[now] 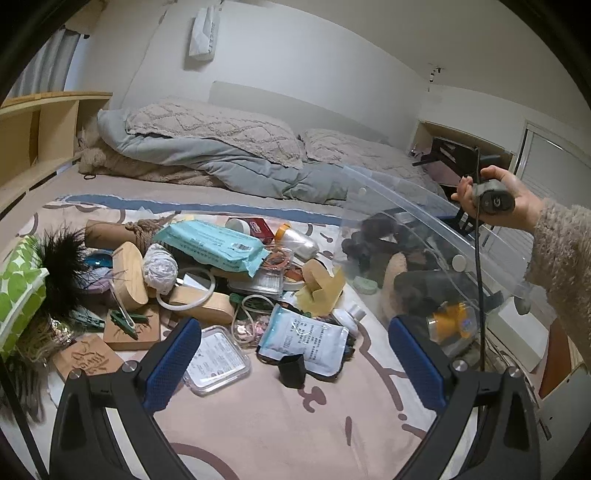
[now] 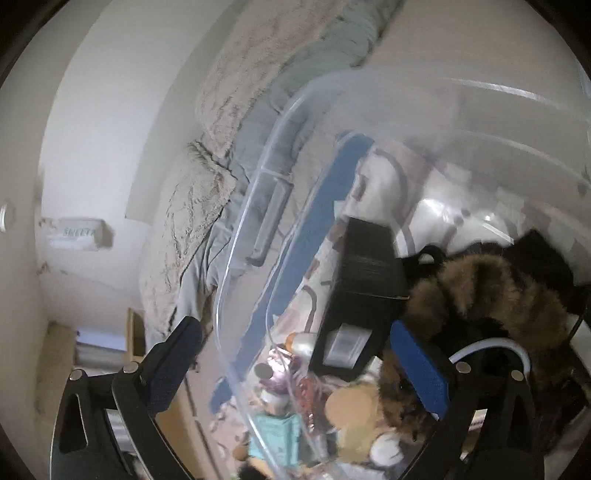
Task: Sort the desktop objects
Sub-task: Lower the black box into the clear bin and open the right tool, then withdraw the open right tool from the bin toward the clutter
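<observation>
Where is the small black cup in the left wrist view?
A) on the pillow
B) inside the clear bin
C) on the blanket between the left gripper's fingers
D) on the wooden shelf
C: the small black cup stands on the pink blanket, framed between the left gripper fingers.

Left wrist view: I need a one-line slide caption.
Open left claw hovers over a heap of small things on the bed, beside a clear plastic bin.

Rumpled grey-blue duvet [image 1: 229, 158] w/ two beige textured pillows [image 1: 218, 129] along bed's far edge. Light wood shelf unit [image 1: 40, 125] off bed's left edge. White paper bag [image 1: 204, 33] hangs on wall.
</observation>
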A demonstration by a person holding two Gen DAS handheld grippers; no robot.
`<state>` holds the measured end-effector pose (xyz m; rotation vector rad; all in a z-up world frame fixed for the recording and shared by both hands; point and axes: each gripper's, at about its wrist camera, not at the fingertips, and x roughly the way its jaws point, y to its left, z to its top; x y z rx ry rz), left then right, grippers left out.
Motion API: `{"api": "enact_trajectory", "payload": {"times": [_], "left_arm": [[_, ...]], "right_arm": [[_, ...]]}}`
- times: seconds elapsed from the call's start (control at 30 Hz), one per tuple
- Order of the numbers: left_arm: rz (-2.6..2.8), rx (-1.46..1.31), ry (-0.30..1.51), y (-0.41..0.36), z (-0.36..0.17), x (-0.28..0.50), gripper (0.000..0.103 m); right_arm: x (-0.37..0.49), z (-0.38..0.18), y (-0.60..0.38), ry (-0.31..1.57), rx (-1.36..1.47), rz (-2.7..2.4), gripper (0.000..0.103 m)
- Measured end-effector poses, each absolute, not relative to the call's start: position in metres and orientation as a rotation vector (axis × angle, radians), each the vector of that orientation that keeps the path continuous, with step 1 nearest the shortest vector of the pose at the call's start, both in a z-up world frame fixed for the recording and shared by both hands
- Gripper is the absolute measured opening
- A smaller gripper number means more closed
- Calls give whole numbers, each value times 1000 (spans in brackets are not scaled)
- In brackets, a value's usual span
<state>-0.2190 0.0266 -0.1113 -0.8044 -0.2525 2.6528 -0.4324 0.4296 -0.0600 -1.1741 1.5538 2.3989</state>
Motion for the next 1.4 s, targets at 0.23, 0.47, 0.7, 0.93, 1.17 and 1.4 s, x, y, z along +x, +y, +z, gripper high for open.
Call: {"api": "enact_trajectory", "payload": {"times": [0.23, 0.47, 0.7, 0.93, 1.17, 1.4], "left_arm": [[2659, -778, -260, 22, -107, -215, 102], [2664, -740, -270, 19, -99, -210, 102], [2686, -696, -265, 12, -88, -204, 102], [2701, -657, -272, 4, -78, -198, 102], [2709, -611, -272, 0, -67, -190, 102], [2711, -562, -275, -4, -54, -179, 102]], "right_arm": [[-428, -45, 420, 1387, -1216, 2511, 102], [-419, -34, 415, 1235, -1264, 2588, 80], [-392, -17, 396, 932, -1250, 2755, 52], [-340, 0, 380, 679, -1097, 2899, 21], [-287, 10, 361, 482, -924, 3008, 20], [-232, 11, 348, 367, -709, 3057, 20]]}}
